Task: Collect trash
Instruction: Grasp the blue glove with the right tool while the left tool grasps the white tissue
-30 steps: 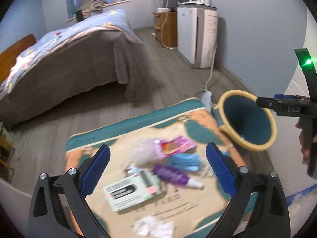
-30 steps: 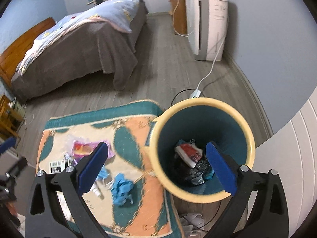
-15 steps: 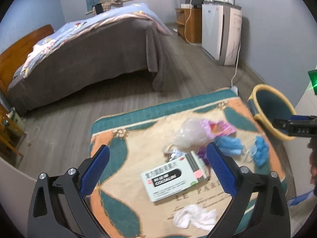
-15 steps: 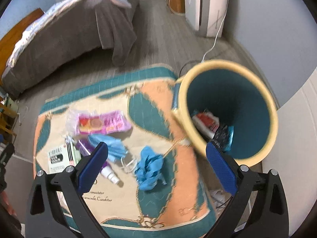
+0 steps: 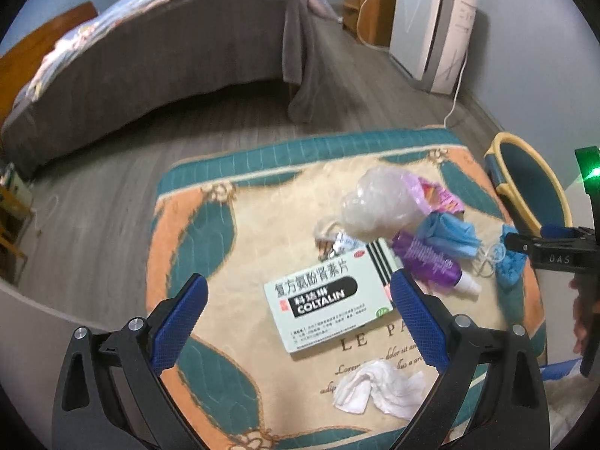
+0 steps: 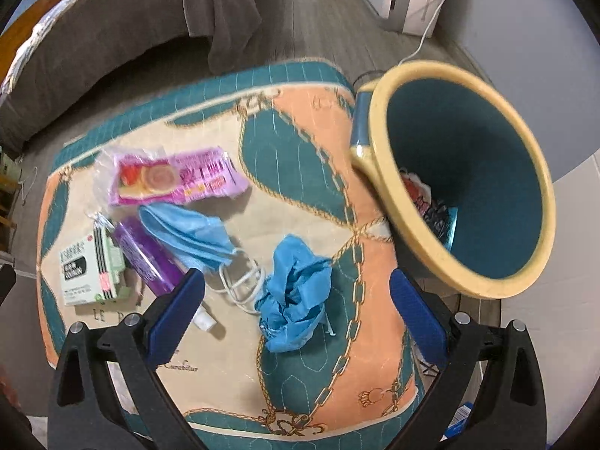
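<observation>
Trash lies on a patterned cushion top point(image 5: 195, 225): a pale green medicine box point(image 5: 330, 300), a purple spray bottle point(image 5: 431, 266), a blue face mask point(image 6: 187, 236), a crumpled blue glove point(image 6: 296, 292), a pink snack wrapper point(image 6: 176, 180), a clear plastic bag point(image 5: 378, 202) and a white tissue point(image 5: 378, 386). A teal bin with a yellow rim point(image 6: 465, 195) stands at the cushion's right edge and holds some trash. My left gripper point(image 5: 298, 317) is open and empty, just above the medicine box. My right gripper point(image 6: 298, 309) is open and empty, just above the blue glove.
A bed with a grey cover point(image 5: 168, 48) stands behind the cushion across a wood floor. A white appliance point(image 5: 435, 26) and a wooden cabinet point(image 5: 371, 11) stand against the far wall. A white cable point(image 5: 455, 93) runs along the floor towards the bin.
Both grippers have moved down and closer to the cushion. The left view has shifted left, onto the medicine box. The right view has swung from the bin to the blue glove.
</observation>
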Tool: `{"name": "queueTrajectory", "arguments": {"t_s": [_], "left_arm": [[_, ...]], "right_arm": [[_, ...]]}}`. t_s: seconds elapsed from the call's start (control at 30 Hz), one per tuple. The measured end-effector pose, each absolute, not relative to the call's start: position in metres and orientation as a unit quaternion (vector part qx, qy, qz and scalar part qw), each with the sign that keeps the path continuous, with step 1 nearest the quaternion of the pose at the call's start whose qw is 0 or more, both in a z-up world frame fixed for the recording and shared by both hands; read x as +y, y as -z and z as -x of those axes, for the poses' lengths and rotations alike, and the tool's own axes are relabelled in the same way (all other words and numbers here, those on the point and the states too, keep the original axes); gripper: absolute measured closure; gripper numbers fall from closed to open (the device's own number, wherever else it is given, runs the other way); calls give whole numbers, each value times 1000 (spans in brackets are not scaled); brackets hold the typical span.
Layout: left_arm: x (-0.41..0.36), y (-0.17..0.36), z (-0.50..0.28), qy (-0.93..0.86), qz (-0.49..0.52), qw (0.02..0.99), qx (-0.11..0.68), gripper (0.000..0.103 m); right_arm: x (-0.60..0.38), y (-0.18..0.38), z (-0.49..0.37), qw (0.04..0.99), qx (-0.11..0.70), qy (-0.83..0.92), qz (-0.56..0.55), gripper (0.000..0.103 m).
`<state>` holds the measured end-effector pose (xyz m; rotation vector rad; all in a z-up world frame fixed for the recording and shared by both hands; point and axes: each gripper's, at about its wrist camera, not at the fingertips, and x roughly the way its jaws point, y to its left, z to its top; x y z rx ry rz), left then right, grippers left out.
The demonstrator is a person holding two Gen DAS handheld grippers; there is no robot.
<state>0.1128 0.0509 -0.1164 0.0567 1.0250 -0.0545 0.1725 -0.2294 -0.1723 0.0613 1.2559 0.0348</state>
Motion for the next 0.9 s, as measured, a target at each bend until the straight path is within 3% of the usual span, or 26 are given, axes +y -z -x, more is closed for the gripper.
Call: {"name": "queueTrajectory", "arguments": {"t_s": [0.07, 0.1, 0.2, 0.4, 0.53, 0.63, 0.77, 0.83, 0.9], "left_arm": [[50, 125, -113, 27, -17, 863, 505, 6], [49, 128, -112, 30, -8, 859, 511, 6], [46, 137, -104, 43, 21, 848, 528, 7], [20, 158, -87, 64, -5, 830, 554, 10], [6, 179, -78, 86, -27, 804, 588, 38], [0, 195, -74, 91, -49, 782, 614, 44], [-6, 206, -67, 97, -87, 766, 629, 78], [-6, 202, -66, 103, -91, 770, 623, 88], [-3, 192, -65, 105, -78, 781, 611, 90]], "right_arm": [[-225, 180, -175, 800, 599, -31, -20, 33], [-224, 183, -175, 797, 602, -36, -18, 39], [-221, 191, -177, 786, 616, -49, -8, 68], [-215, 179, -178, 794, 604, -67, -17, 74], [-211, 162, -172, 804, 589, -78, -22, 74], [-214, 149, -165, 812, 577, -84, -36, 74], [-215, 130, -156, 824, 558, -86, -36, 74], [-216, 120, -153, 831, 548, -89, -29, 74], [-218, 109, -150, 838, 537, -91, -28, 74]]}}
